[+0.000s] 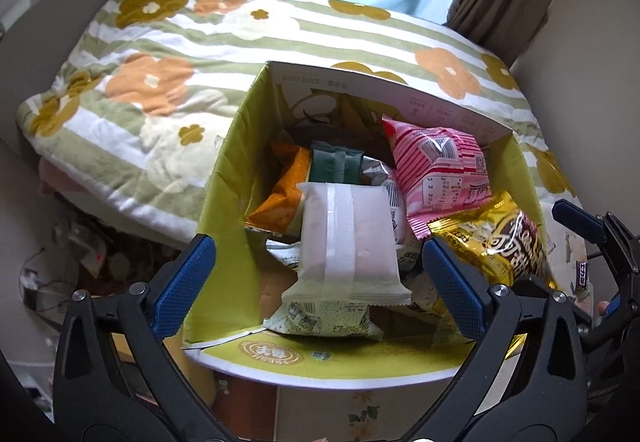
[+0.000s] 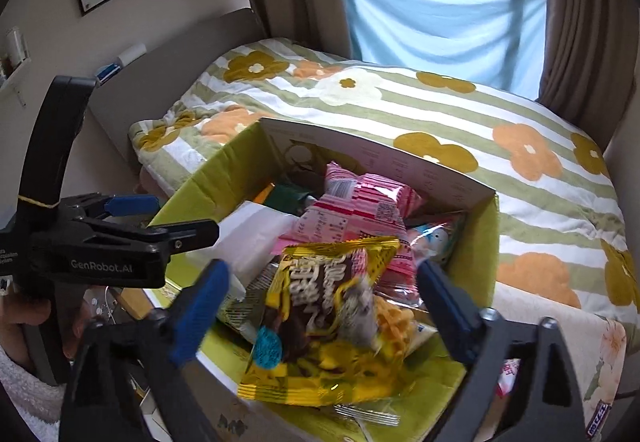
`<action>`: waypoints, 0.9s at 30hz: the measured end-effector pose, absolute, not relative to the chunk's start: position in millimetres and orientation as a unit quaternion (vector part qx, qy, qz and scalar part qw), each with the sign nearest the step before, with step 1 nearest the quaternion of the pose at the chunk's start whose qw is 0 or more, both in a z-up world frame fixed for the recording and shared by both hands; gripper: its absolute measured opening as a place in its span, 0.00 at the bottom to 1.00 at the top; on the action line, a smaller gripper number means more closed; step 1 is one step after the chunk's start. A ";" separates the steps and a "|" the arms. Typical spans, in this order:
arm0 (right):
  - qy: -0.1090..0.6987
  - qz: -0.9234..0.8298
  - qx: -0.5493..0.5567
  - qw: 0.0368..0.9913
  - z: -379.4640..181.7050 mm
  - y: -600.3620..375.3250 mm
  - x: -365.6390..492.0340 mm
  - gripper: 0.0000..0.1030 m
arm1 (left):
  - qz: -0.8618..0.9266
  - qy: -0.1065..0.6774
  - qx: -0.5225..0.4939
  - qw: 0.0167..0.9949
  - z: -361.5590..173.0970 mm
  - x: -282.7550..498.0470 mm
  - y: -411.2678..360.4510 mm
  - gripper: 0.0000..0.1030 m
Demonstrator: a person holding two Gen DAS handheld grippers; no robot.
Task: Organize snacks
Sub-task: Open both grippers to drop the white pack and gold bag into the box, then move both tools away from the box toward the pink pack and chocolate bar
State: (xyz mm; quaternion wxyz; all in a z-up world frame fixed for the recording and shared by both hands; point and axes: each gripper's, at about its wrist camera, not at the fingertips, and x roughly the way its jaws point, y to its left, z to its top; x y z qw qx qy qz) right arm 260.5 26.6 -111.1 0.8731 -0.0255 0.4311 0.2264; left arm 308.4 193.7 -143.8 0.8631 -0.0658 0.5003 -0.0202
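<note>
**A:** How far along is the snack sorting looking?

**B:** Well along, by my reading. A green-lined cardboard box [image 1: 224, 178] is sitting at the foot of a bed with a flowered striped blanket [image 1: 168, 54], and it is already holding many packets: an orange one [image 1: 286, 188], a dark green one [image 1: 334, 164], a pink striped bag [image 1: 438, 170], a white pouch [image 1: 348, 242] and a gold bag [image 2: 320, 326]. They are lying loosely heaped, not lined up, so tidying is probably still remaining. A small wrapped item [image 1: 582, 274] is lying outside the box to its right.

**A:** What are the tongs doing?

**B:** The left tongs [image 1: 320, 282] are standing wide apart, gripping nothing, straddling the box's left wall and the white pouch. The right tongs [image 2: 320, 306] are also standing wide, with the gold bag lying between the fingers but, as far as I can tell, not pinched.

**A:** Which way are the packets pointing?

**B:** The white pouch is lying seam-up, its long axis running from the near wall toward the bed. The gold bag is resting tilted over the box's near right corner, its long axis running roughly away from the right camera, with the print slanted. The pink bag is leaning against the far right corner.
</note>
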 end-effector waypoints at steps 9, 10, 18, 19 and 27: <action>0.433 0.216 -0.028 0.875 -113.9 9.1 247.3 0.95 | -0.027 0.498 -0.061 0.865 -138.9 301.4 184.1 1.00; 0.434 0.213 -0.026 0.875 -113.6 6.8 245.8 0.95 | -0.029 0.498 -0.062 0.865 -138.5 300.5 183.3 1.00; 0.431 0.177 -0.016 0.885 -104.6 -14.2 228.6 0.95 | -0.039 0.489 -0.056 0.870 -127.5 293.7 176.7 1.00; 0.429 0.172 -0.013 0.887 -102.9 -17.0 226.9 0.95 | -0.039 0.486 -0.054 0.872 -124.5 291.9 175.1 1.00; 0.413 0.149 0.007 0.898 -88.0 -55.1 204.3 0.95 | -0.042 0.463 -0.046 0.884 -101.0 273.3 143.0 1.00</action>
